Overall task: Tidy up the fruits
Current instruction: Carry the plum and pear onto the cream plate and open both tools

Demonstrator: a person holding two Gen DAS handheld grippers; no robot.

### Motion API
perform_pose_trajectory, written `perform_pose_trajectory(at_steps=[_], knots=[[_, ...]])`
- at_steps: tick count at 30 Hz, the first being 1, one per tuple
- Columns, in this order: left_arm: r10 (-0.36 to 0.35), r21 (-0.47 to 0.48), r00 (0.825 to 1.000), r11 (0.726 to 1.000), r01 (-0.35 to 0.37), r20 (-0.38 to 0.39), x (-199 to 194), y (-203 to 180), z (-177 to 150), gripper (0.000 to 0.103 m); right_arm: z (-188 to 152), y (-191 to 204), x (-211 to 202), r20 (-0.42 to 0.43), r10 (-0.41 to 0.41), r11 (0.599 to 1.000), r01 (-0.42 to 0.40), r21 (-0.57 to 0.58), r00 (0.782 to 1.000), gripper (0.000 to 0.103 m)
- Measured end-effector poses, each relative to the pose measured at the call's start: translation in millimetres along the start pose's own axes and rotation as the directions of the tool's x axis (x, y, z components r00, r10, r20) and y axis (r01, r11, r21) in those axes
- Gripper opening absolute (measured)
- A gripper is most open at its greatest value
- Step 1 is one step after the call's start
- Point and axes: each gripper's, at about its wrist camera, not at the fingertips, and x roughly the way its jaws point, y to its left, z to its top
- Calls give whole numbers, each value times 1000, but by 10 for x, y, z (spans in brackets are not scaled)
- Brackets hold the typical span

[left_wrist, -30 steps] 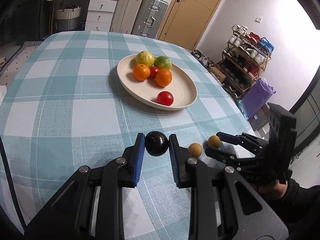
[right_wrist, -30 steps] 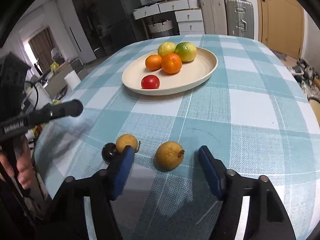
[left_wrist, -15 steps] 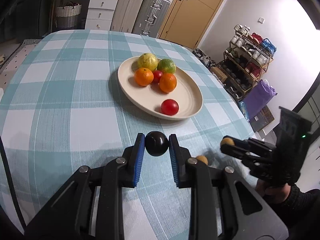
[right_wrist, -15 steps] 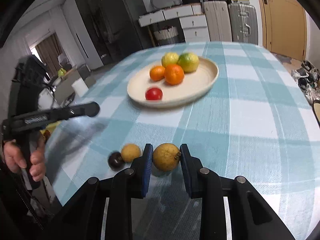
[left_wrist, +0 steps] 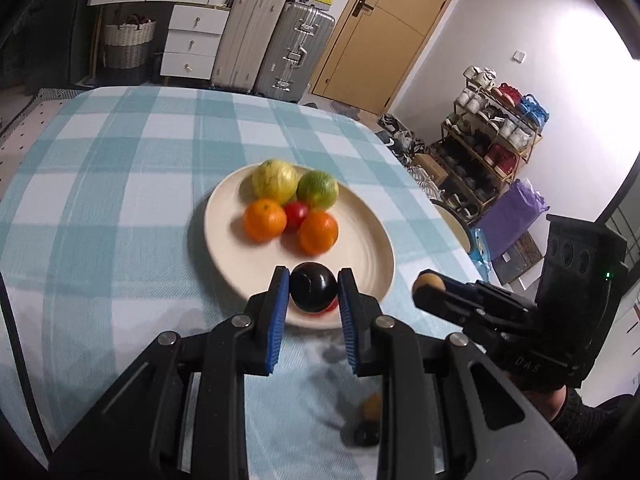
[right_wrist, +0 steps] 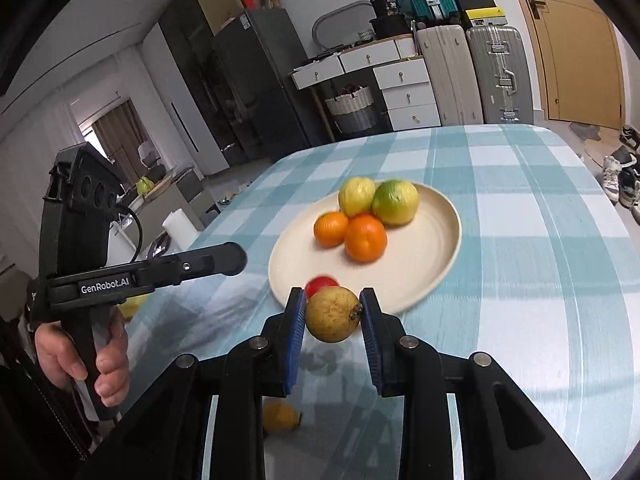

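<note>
L gripper [left_wrist: 313, 289] clamps dark round fruit [left_wrist: 312, 287] above near rim of plate [left_wrist: 376, 240]; R gripper [right_wrist: 331, 314] clamps yellow-brown fruit [right_wrist: 332, 314] likewise; both prob. light, smooth, roll-prone, best held across widest girth.

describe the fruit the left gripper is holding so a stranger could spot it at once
Start at the cream plate on the checked tablecloth. At its near rim, the left gripper is shut on a dark plum between blue pads. It is glossy and near-black, unlike the orange, yellow-green and red fruits on the plate.
</note>
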Motion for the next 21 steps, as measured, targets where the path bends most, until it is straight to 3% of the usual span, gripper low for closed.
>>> perform_pose_trajectory(at_steps=[10, 21], knots=[[2, 7, 999, 1000, -2, -47, 456, -21, 338, 22, 328, -186, 284, 0, -48, 999, 48, -2, 999, 28], [22, 8, 996, 1000, -22, -91, 811, 32, 367, 22, 483, -501, 585, -20, -53, 995, 54, 82, 998, 28]])
